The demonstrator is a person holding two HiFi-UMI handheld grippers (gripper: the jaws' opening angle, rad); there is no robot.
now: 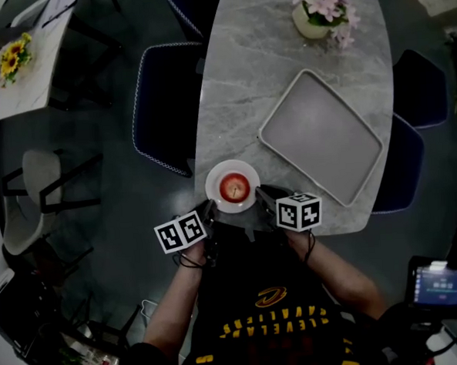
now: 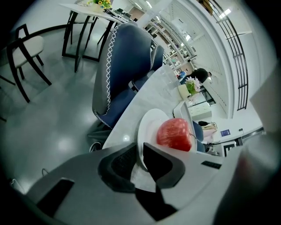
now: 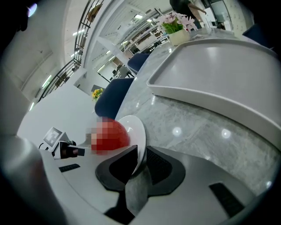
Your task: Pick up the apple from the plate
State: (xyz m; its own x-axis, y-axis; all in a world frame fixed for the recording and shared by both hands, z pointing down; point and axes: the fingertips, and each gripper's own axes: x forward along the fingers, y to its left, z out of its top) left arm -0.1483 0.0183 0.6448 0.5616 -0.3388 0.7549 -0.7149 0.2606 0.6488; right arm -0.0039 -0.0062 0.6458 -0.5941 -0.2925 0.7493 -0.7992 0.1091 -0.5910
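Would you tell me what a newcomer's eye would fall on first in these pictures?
A red apple sits on a small white plate at the near edge of the grey marble table. The left gripper and right gripper each clamp the plate's rim from opposite sides. A bare grey tray lies further along the table.

Forearms converging low, left tongs [image 2: 139,157] and right tongs [image 3: 139,161] each clamped on the plate [image 1: 229,165] rim

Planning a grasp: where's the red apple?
Head view: the red apple sits on the round white plate at the near edge of the grey marble table.
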